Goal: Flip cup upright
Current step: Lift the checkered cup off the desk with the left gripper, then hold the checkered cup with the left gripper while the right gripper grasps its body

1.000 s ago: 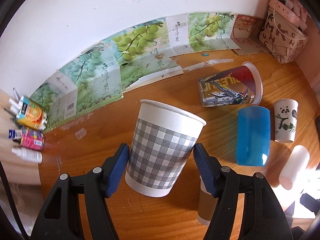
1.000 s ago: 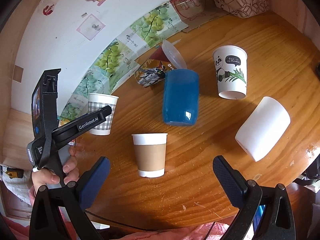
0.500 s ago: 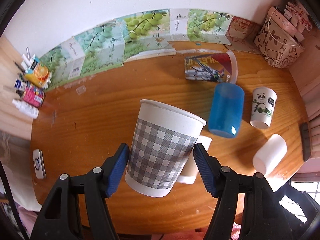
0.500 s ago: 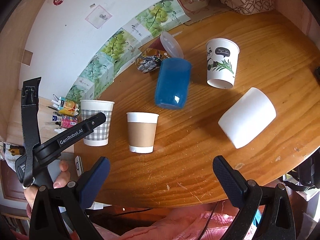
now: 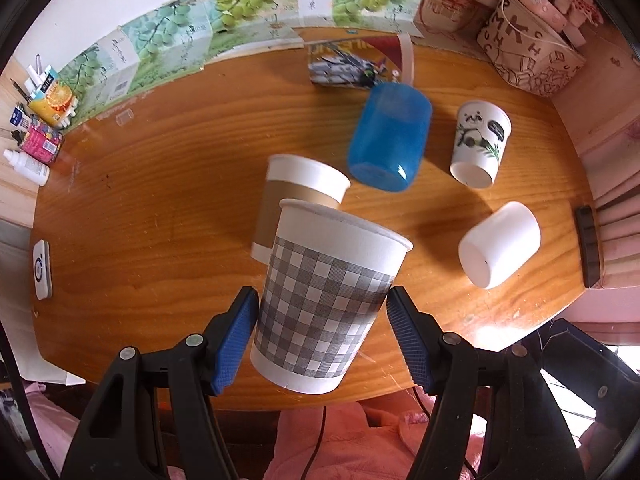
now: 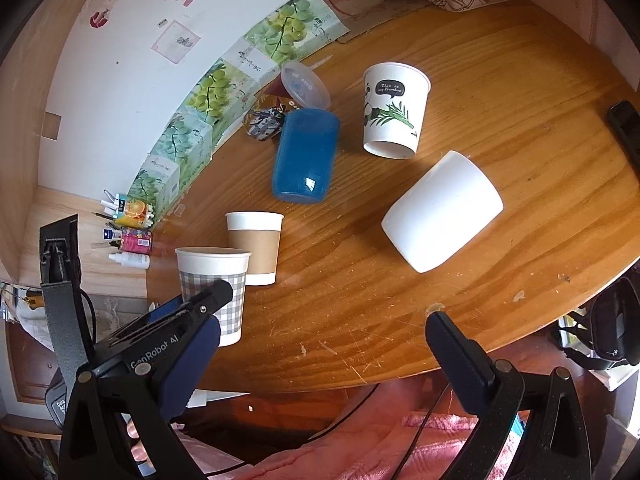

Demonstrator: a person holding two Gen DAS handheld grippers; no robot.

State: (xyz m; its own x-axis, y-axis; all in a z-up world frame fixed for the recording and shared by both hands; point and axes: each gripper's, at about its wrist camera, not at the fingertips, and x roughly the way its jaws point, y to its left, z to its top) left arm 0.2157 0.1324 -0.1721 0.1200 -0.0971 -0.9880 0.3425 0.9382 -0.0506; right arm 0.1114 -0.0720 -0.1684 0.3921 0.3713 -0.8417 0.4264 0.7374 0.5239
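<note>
My left gripper is shut on a grey checked paper cup and holds it upright, rim up, near the table's front edge. The same cup shows at the lower left of the right wrist view, with the left gripper around it. My right gripper is wide open and empty over the table's front edge. A white cup lies on its side ahead of it. A blue cup also lies on its side.
A brown-sleeved cup stands upright beside the checked cup. A panda cup stands upright and a lidded printed cup lies at the back. A patterned basket sits back right, small bottles far left, a phone at right.
My left gripper has carried the checked cup back toward the table's front edge, beside the brown-sleeved cup. My right gripper has pulled back slightly and stayed open.
</note>
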